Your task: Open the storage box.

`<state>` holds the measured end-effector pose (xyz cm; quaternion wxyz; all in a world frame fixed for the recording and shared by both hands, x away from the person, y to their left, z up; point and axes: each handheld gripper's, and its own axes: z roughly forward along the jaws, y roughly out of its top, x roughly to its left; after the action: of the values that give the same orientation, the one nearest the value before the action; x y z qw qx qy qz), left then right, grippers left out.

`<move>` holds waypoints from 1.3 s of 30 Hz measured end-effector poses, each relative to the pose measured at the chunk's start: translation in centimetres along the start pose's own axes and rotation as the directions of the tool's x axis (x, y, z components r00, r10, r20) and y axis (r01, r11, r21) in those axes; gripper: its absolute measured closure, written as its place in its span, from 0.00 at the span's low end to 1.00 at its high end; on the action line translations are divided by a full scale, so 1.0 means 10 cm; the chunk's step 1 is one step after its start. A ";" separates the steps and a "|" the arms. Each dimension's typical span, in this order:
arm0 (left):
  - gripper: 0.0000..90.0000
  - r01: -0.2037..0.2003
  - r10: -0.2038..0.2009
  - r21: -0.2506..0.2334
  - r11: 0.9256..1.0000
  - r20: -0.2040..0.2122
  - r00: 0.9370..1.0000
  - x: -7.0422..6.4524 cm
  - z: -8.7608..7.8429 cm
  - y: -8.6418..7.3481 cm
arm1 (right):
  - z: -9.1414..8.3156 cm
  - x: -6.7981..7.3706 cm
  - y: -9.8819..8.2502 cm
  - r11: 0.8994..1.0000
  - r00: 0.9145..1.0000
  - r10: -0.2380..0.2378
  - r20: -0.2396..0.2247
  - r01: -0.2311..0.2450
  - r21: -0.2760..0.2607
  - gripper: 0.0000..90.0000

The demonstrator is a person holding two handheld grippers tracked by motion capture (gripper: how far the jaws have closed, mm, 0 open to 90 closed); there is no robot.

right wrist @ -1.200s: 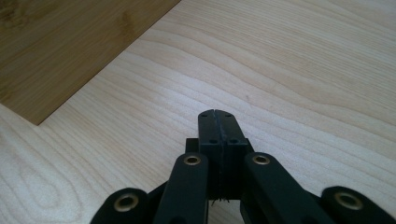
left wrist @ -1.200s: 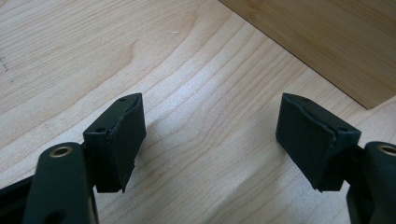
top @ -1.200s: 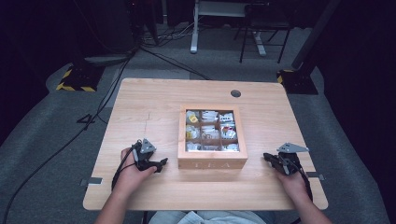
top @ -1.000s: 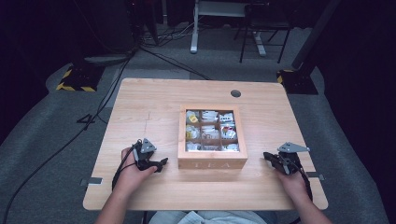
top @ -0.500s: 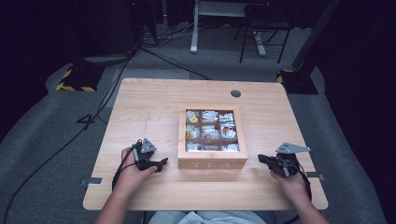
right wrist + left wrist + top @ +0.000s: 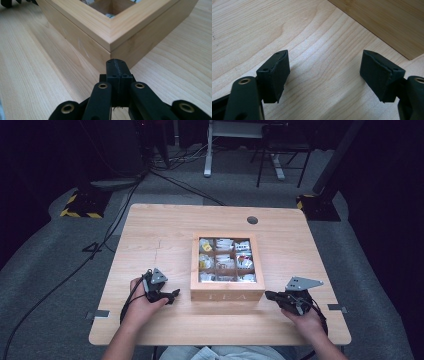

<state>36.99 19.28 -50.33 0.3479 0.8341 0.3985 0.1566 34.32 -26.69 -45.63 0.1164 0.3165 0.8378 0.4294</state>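
Wooden tea box [image 6: 227, 290], square, pale, with a windowed lid over a grid of compartments holding small packets, sits near the middle of the light wood tabletop [image 6: 160, 235], its near wall lettered TEA. Just left of the box's near left corner, the left gripper [image 6: 171, 295] rests low over the tabletop in the person's left hand [image 6: 142, 302]; in the left gripper view its jaws stand wide apart with only bare wood grain between them, and a corner of the box lies beyond, to the right. Close to the box's near right corner, the right gripper [image 6: 270, 295] points left toward it; in the right gripper view [image 6: 117, 65] its jaws are clenched together on nothing, tips just short of the box's corner edge, not touching.
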 end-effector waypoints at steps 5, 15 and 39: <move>0.27 0.000 0.000 0.001 1.000 0.001 1.000 0.00 0.00 0.00 | -0.02 0.01 0.01 1.000 1.000 0.011 -0.008 -0.012 -0.027 1.00; 0.27 0.000 0.000 0.000 1.000 0.000 1.000 0.00 0.00 0.00 | -0.02 -0.01 0.01 0.999 1.000 0.022 -0.018 -0.023 -0.033 1.00; 0.27 -0.001 0.001 0.000 1.000 0.000 1.000 0.00 0.00 0.00 | -0.08 0.00 0.09 0.995 0.997 0.062 -0.039 -0.065 -0.071 1.00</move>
<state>36.99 19.28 -50.33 0.3479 0.8342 0.3982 0.1567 34.27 -26.82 -44.44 0.0986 0.3304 0.8133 0.4687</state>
